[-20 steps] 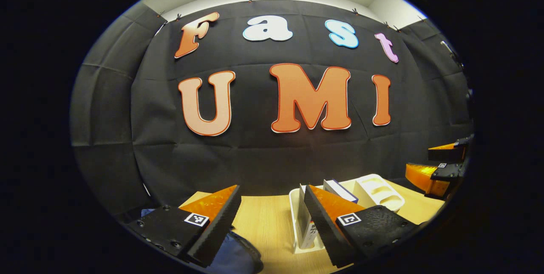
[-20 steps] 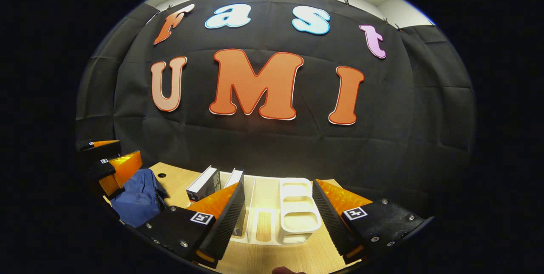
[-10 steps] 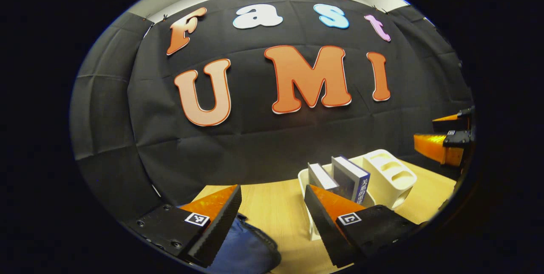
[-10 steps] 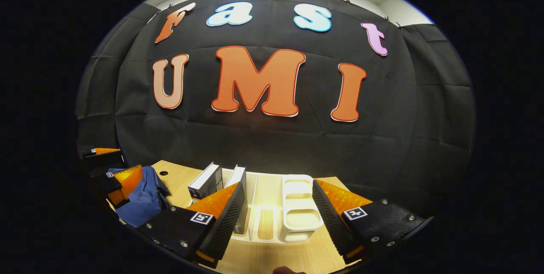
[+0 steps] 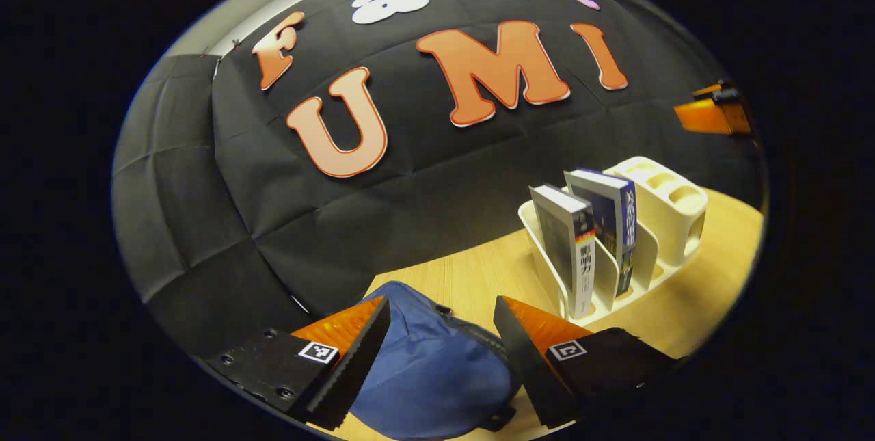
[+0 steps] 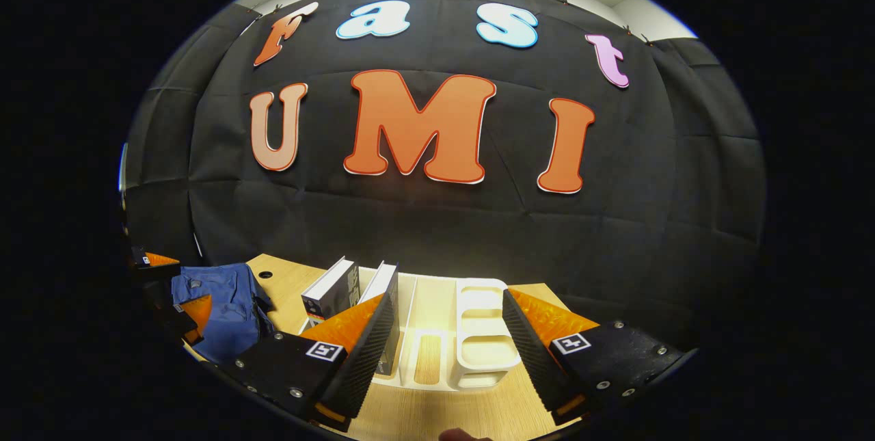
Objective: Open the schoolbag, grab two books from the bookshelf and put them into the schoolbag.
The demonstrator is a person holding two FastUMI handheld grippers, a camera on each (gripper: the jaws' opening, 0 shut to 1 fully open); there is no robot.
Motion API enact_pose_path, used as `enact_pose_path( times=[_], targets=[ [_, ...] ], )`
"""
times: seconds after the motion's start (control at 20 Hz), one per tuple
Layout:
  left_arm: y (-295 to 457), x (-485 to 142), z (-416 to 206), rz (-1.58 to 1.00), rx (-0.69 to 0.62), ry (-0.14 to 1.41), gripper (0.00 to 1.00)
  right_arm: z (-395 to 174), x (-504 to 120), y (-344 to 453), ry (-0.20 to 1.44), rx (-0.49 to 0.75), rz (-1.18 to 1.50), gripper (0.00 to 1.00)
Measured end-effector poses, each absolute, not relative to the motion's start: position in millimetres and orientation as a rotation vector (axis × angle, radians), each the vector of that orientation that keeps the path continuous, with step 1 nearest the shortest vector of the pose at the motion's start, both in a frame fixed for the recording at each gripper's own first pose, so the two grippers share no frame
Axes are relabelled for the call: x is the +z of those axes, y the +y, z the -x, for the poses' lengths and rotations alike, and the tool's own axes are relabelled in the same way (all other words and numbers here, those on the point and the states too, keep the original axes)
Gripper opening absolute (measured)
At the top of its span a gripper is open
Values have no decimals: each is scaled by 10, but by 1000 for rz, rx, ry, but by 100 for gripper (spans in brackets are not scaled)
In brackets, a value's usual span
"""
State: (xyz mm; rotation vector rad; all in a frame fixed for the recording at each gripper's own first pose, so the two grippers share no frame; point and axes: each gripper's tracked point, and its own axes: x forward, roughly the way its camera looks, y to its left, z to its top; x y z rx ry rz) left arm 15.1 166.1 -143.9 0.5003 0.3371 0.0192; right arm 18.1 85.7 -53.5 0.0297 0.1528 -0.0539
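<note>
Schoolbag [image 5: 431,376] lies closed on the bench [image 5: 478,277] directly beneath the left gripper [image 5: 441,352], jaws wide and empty; right gripper [image 6: 448,352], equally wide, faces the bookshelf [image 6: 482,345] with two books [image 6: 331,290].

**Readable marks: little to log**

Near book [image 5: 564,247] in the bookshelf [image 5: 673,205]: pale vertical characters on its dark spine, too small for me to read for sure. Second book [image 5: 610,219]: spine print, also unclear. My left gripper [image 5: 441,301] has a square black-and-white coded tag [image 5: 318,351] on each finger; my right gripper [image 6: 448,296] has the same tags [image 6: 571,343]. No numbers or brands legible.
</note>
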Motion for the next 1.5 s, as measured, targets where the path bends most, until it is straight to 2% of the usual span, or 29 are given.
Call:
enact_pose_path(
  times=[0.35,0.55,0.6,0.65,0.85,1.2,1.5],
  targets=[
    [1674,-2116,101,-761,-34,450,95,-216,-691,725,178,-59,-28,95],
    [1739,-2570,363,-899,-59,571,95,-241,-801,627,197,-72,-31,95],
    [1767,-2675,453,-930,-54,626,100,-247,-820,609,200,-78,-32,95],
    [1779,-2787,494,-946,-62,643,96,-253,-836,580,203,-81,-33,94],
    [1826,-3077,639,-954,-63,718,97,-279,-876,530,207,-95,-35,95],
    [2028,-3417,674,-964,-32,788,97,-296,-903,525,212,-103,-36,95],
    [2025,-3387,600,-990,-36,750,96,-309,-892,537,213,-110,-41,95]
  ],
)
